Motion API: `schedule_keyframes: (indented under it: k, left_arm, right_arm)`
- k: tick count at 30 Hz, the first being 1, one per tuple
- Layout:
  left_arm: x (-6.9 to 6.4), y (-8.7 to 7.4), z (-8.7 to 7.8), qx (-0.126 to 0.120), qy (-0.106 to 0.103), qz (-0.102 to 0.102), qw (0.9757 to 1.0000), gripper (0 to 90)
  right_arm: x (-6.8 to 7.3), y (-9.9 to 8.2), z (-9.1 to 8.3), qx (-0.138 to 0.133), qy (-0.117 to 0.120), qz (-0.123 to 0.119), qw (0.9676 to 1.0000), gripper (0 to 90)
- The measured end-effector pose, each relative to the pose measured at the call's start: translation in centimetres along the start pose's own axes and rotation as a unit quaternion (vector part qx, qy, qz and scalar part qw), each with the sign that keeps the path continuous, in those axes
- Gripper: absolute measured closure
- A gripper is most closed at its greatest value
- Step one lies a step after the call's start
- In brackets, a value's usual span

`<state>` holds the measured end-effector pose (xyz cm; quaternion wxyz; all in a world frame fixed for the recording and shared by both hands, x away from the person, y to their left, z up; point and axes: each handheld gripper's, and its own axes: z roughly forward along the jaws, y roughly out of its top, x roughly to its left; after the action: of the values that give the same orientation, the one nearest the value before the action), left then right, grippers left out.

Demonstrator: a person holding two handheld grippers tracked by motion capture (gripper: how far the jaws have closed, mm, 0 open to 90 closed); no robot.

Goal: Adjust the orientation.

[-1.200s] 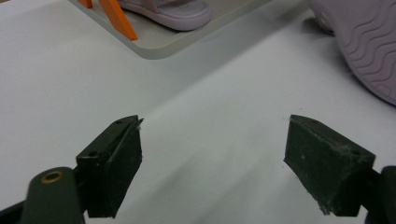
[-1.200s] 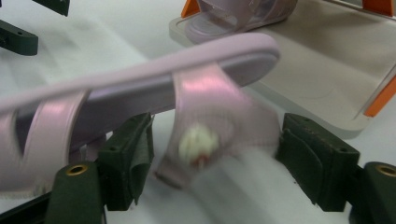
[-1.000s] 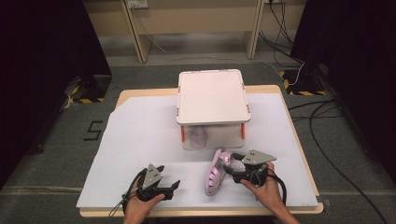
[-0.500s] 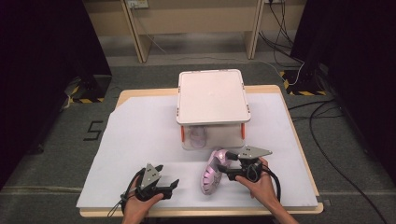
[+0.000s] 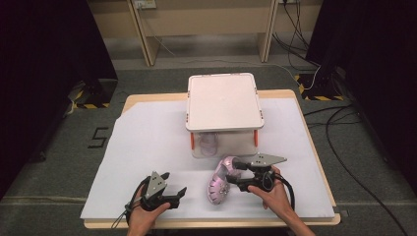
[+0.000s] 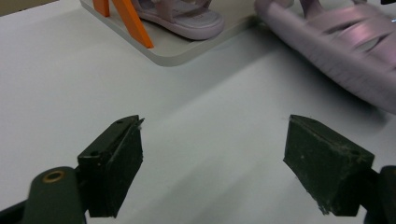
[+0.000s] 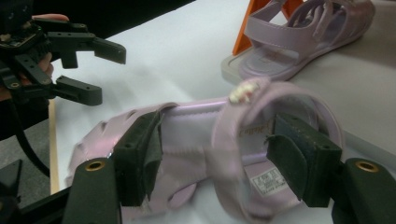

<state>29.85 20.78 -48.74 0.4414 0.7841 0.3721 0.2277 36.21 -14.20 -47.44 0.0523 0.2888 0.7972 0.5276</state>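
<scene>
The right claw [image 7: 212, 158] stands with its jaws spread around the heel end of a lilac sandal [image 7: 201, 154]. They have just been opening, and the pads now sit off the strap on either side, so the sandal is between them but not clamped. In the high view that sandal [image 5: 220, 181] lies on its side on the white sheet [image 5: 147, 147] covering the bench, just in front of a small shoe rack [image 5: 223, 101] with orange legs. Its mate, a second lilac sandal [image 7: 303, 32], already sits upright on the rack's lower shelf under the white top.

The left claw [image 5: 169, 193] rests on the sheet near the front edge, jaws wide apart with nothing between them.

My reading is that the work in hand is getting the loose sandal onto the lower shelf beside its mate, and this is a release or re-grip partway there. Next, the right claw would need a firm hold on the heel strap, then to turn the sandal sole-down and slide it in beneath the top.
</scene>
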Motion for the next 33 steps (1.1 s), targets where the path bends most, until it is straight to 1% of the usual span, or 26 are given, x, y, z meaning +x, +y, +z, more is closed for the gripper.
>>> schedule_keyframes:
  k: [2,3,5,6,7,8,9,12,14,17,19,20,21,22,23,24,26,27,28,29,30,31,32,33]
  left_arm:
    - [0.0,0.0,0.1,0.002,0.0,0.0,1.0,18.9]
    - [0.0,0.0,0.1,0.002,0.0,0.0,1.0,19.0]
    - [0.0,0.0,0.1,0.002,-0.001,-0.001,1.0,19.0]
    - [0.0,0.0,0.1,0.002,-0.001,-0.001,1.0,19.0]
    - [0.0,0.0,0.0,0.001,0.001,0.0,1.0,19.0]
    - [0.0,0.0,0.0,0.001,0.001,0.0,1.0,19.0]
    - [0.1,0.0,0.0,0.0,0.001,-0.001,1.0,18.9]
    - [0.1,-0.1,0.0,0.002,0.0,-0.001,1.0,18.9]
    - [0.0,-0.1,0.1,0.003,0.0,0.0,1.0,18.9]
    - [0.0,-0.1,0.1,0.005,-0.003,0.001,1.0,18.9]
    - [0.0,0.0,0.1,0.004,-0.002,0.0,1.0,18.9]
    - [0.0,-0.1,0.1,0.003,-0.002,0.0,1.0,18.9]
    - [0.0,-0.1,0.1,0.003,-0.001,0.0,1.0,18.9]
    - [0.0,-0.1,0.1,0.004,-0.001,0.0,1.0,18.9]
    - [0.0,-0.1,0.0,0.005,-0.001,0.0,1.0,18.9]
    - [0.1,0.0,0.0,0.004,0.0,0.001,1.0,18.9]
    - [0.1,0.0,0.0,0.003,0.0,0.001,1.0,19.0]
    - [0.1,-0.1,0.0,0.002,-0.001,0.0,1.0,18.9]
    - [0.0,-0.1,0.0,0.003,-0.001,0.001,1.0,19.0]
    - [0.1,-0.1,-0.1,0.003,0.0,0.002,1.0,19.0]
    - [0.1,-0.1,-0.1,0.003,0.0,0.002,1.0,18.9]
    - [0.1,0.0,0.0,0.003,0.0,0.002,1.0,19.0]
    - [0.0,-0.1,0.0,0.004,0.0,0.001,1.0,19.0]
    - [0.0,-0.1,0.0,0.004,0.0,0.002,1.0,19.0]
  right_arm:
    - [0.2,-0.1,0.4,0.016,0.004,-0.024,0.9996,35.1]
    - [0.5,0.0,0.7,0.009,0.0,-0.043,0.9991,34.8]
    - [0.8,0.4,1.0,0.028,-0.017,-0.076,0.9966,36.2]
    - [0.8,0.4,1.0,0.028,-0.017,-0.076,0.9966,36.2]
    - [1.3,0.9,1.3,0.037,-0.027,-0.098,0.9941,36.1]
    - [1.3,0.9,1.3,0.037,-0.027,-0.098,0.9941,36.1]
    - [1.4,1.2,1.6,0.042,-0.029,-0.111,0.9925,37.1]
    - [1.3,1.2,1.6,0.038,-0.027,-0.114,0.9923,38.4]
    - [1.2,1.2,1.7,0.037,-0.029,-0.12,0.9917,38.9]
    - [1.3,1.1,1.9,0.04,-0.029,-0.125,0.9909,40.1]
    - [1.4,1.1,2.0,0.043,-0.035,-0.143,0.9881,45.3]
    - [1.3,1.1,2.0,0.045,-0.038,-0.154,0.9863,49.0]
    - [1.4,1.1,2.0,0.052,-0.038,-0.161,0.9849,54.5]
    - [1.5,1.2,1.9,0.057,-0.033,-0.161,0.9849,56.5]
    - [1.7,1.3,1.8,0.058,-0.025,-0.164,0.9844,60.9]
    - [2.0,1.3,1.8,0.058,-0.017,-0.166,0.9842,59.9]
    - [3.0,1.5,1.6,0.075,-0.028,-0.187,0.9791,64.0]
    - [3.4,1.5,1.3,0.078,-0.033,-0.188,0.9785,67.0]
    - [3.7,1.6,1.1,0.076,-0.026,-0.18,0.9805,71.0]
    - [4.0,1.6,0.7,0.078,-0.023,-0.18,0.9802,73.0]
    - [4.0,1.6,0.7,0.078,-0.023,-0.18,0.9802,73.0]
    - [4.5,1.4,0.1,0.081,-0.001,-0.157,0.9842,72.4]
    - [4.7,1.3,-0.1,0.084,0.003,-0.151,0.985,71.6]
    - [4.9,1.0,-0.2,0.082,0.013,-0.143,0.9862,71.0]
